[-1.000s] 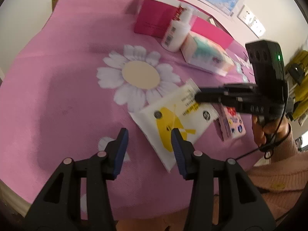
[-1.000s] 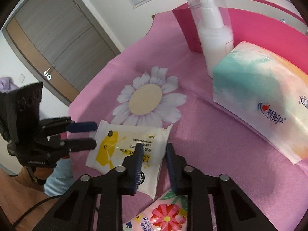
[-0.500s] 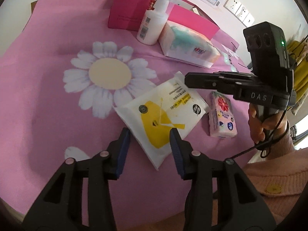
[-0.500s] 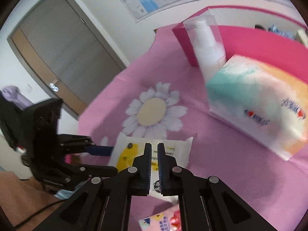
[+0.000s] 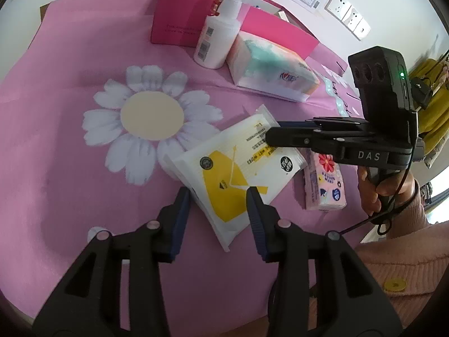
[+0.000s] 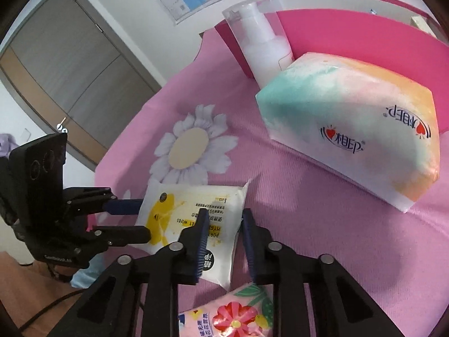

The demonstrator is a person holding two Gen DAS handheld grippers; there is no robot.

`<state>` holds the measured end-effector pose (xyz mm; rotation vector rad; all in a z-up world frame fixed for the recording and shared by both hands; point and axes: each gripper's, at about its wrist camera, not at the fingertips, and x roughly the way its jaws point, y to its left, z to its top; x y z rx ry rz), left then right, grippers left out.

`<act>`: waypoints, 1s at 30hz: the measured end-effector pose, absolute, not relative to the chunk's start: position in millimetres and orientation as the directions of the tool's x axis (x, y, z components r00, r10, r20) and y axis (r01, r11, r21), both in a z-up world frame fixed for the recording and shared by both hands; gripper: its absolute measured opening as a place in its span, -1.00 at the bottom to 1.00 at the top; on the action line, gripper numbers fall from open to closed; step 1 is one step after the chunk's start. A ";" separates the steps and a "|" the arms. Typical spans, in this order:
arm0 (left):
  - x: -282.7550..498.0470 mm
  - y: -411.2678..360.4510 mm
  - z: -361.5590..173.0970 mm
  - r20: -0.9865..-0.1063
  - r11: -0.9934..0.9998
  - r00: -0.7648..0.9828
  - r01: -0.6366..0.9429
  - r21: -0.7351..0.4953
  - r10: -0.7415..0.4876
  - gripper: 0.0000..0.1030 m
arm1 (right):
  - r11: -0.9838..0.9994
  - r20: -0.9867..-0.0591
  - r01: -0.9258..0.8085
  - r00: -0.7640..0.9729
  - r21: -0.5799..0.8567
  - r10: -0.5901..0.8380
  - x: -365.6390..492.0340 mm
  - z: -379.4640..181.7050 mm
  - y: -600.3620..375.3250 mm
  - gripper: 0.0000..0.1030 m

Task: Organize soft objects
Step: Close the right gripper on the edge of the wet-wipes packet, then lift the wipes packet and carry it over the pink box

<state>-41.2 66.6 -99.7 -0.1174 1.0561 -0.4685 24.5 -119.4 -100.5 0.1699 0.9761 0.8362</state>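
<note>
A white and yellow wet wipes pack (image 5: 235,165) lies flat on the pink flowered cloth (image 5: 56,140). My left gripper (image 5: 219,199) is open, its jaws on either side of the pack's near end. My right gripper (image 6: 223,224) is open over the pack's other end (image 6: 193,210); in the left wrist view it (image 5: 273,136) reaches in from the right. A small pink tissue packet (image 5: 325,185) lies beside the wipes, also low in the right wrist view (image 6: 233,317). A large pastel tissue pack (image 5: 269,70) lies further back (image 6: 350,129).
A white pump bottle (image 5: 217,42) stands in front of a magenta box (image 5: 179,22) at the back. A door (image 6: 70,64) and wall map are beyond the table. The table's near edge runs close below my left gripper.
My right gripper has opened from shut and come down over the wipes pack's end. My left gripper has moved forward so its jaws straddle the pack's near end.
</note>
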 end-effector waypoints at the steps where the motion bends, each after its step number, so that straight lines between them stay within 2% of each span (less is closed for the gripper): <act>1: -40.1 65.6 -97.8 -0.807 0.895 0.407 0.318 -0.313 -0.427 -0.17 | 0.685 -0.659 -0.548 0.290 0.480 0.694 24.5 -99.7 -120.2 -0.64; 13: -18.0 58.3 -33.8 -0.707 0.882 0.545 0.390 -0.264 -0.452 -0.17 | 0.701 -0.557 -0.539 0.437 0.467 0.707 15.7 -47.0 -150.8 -0.70; 23: 23.3 45.3 37.5 -0.591 0.882 0.675 0.447 -0.147 -0.441 -0.17 | 0.721 -0.439 -0.549 0.572 0.424 0.693 29.9 12.0 -172.6 -0.70; 30: 74.4 28.8 56.9 -0.579 0.891 0.699 0.440 -0.115 -0.420 -0.17 | 0.744 -0.383 -0.525 0.642 0.412 0.665 67.4 41.8 -183.5 -0.70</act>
